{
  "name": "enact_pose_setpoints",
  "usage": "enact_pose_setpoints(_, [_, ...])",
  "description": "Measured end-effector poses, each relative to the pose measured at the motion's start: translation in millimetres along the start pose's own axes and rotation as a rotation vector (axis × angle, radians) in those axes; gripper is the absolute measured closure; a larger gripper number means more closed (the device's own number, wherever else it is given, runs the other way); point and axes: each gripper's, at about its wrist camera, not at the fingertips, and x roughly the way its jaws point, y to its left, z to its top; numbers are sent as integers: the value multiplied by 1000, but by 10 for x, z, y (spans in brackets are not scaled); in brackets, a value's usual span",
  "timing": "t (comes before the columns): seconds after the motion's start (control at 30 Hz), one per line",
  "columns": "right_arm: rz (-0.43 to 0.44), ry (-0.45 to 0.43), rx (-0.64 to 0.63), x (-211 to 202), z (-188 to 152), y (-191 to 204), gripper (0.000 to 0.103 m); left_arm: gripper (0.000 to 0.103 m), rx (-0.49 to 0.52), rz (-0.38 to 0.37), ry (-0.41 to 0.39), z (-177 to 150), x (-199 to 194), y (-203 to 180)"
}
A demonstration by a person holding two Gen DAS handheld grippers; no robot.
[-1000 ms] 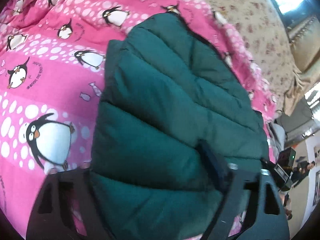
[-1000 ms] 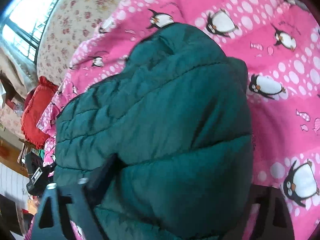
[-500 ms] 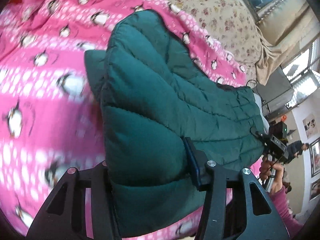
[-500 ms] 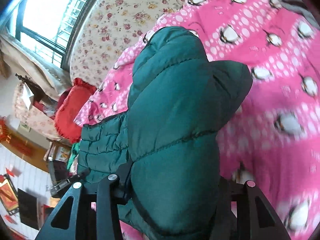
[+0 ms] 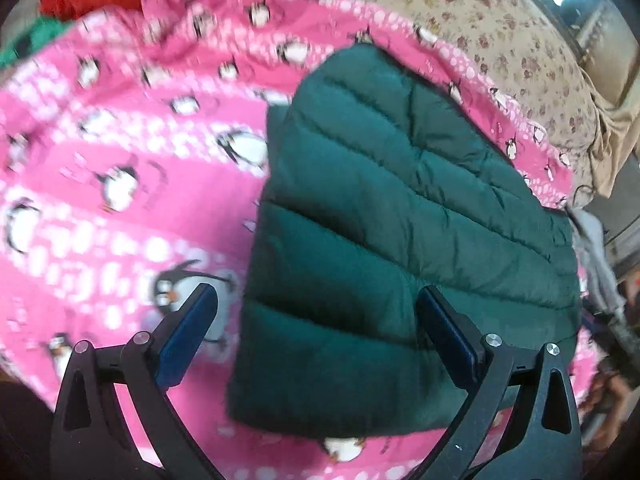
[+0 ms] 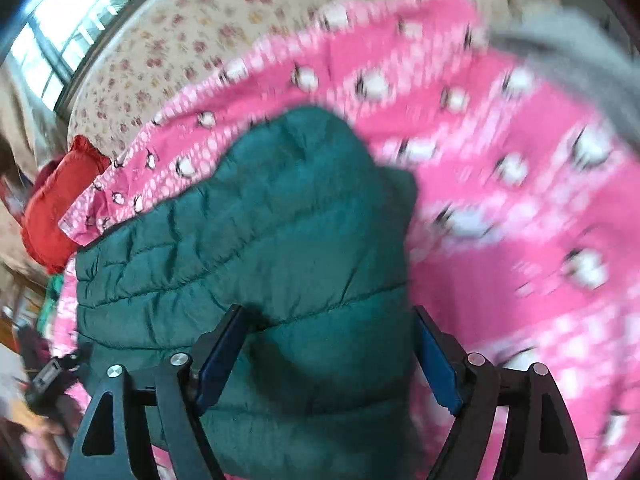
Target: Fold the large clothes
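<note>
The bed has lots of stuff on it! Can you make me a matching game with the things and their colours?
Things:
1. puffy jacket
2. penguin blanket
3. flowery sheet
4. ruffled cushion

Colours:
A. red
B. pink
C. dark green
D. beige

Pairs: 1-C, 2-B, 3-D, 4-A

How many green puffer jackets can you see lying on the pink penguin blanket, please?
1: the green puffer jacket lies folded on the pink penguin blanket, ahead of both cameras. Others may lie hidden.
</note>
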Motion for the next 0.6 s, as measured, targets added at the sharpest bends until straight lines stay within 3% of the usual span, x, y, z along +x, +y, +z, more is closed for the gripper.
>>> enact_pose_setpoints(0.17, [17,-122,-48,-448,-36,127,23,3,33,56,-59,-88,-130,-6])
enact_pose_setpoints(0.43, [96,-71,-119,-221,-267,665,23,3,91,107,-76,-201,-207,-163])
enact_pose_setpoints(0.6, [100,-41,-206,-91,-497,1013,23,3,134,123,-78,-301,-232,-264])
